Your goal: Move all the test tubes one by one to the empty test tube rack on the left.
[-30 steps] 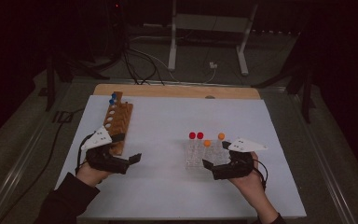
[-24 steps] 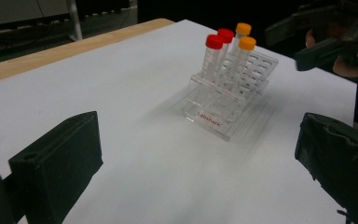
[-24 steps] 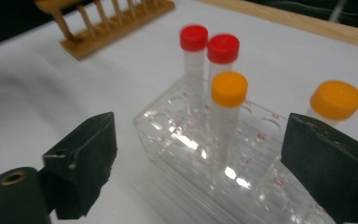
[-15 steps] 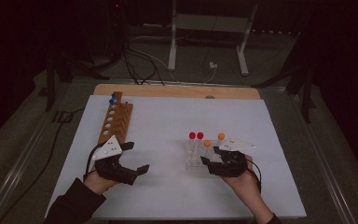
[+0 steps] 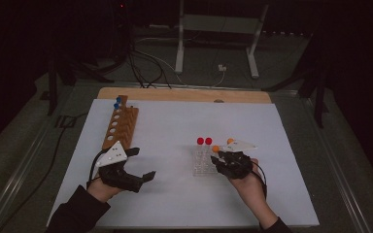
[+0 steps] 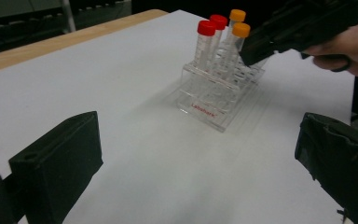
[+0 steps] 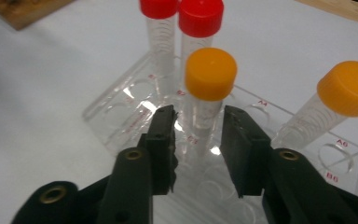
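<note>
Closing my right hand-held gripper (image 7: pixel 198 140) on the upright orange-capped clear plastic tube (image 7: pixel 207 100) | tube dead ahead between narrowed jaws, pads not yet touching | left hand-held gripper (image 5: pixel 138 167) wide, farther off

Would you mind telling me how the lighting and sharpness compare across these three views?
High view: dim, with dark surroundings around the lit white table; the orange-capped tube is tiny. Left gripper view: clear rack fairly sharp, its own near fingers soft. Right gripper view: bright, with glare on the rack's plastic; the right gripper has just been closing around the tube, background blurred.
</note>
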Demonstrator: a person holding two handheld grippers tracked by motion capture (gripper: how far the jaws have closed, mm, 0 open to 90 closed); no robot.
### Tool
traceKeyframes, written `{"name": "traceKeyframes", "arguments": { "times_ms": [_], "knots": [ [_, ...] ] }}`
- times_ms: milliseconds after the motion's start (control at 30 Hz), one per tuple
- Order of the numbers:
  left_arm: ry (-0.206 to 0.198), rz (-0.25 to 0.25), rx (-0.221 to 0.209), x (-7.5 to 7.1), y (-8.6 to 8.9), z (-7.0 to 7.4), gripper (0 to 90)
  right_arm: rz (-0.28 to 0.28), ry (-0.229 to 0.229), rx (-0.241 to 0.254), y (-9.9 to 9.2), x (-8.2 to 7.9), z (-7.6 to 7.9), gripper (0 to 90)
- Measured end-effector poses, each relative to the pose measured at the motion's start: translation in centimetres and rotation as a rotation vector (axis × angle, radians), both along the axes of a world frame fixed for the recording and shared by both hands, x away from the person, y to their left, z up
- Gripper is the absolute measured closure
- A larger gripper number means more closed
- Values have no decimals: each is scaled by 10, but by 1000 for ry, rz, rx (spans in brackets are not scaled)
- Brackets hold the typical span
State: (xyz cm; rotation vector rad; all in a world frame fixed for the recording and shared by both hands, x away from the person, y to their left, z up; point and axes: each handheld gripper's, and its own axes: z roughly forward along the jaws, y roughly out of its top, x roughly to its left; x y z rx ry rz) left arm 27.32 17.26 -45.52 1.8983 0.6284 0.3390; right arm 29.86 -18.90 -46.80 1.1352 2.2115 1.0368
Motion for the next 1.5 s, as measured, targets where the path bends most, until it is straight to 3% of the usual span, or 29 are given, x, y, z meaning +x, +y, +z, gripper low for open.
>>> {"name": "traceKeyframes", "arguments": {
  "times_ms": [133,300,700,933,1233,1500],
  "knots": [
    [1,-1,4,0,0,0,14,-4,-8,-22,3,5,-2,740],
    [5,1,3,0,0,-1,14,1,-17,-19,2,5,-1,751],
    [2,-19,-3,0,-3,3,14,35,-150,43,-8,-18,41,752],
    [-15,-41,-6,-5,-7,10,15,114,-178,68,5,-36,53,752],
    [-10,-106,-22,-13,-19,16,18,243,-130,103,28,-52,52,752],
    [-11,-148,-24,-17,-37,17,51,304,-77,65,47,-55,33,752]
  ]
}}
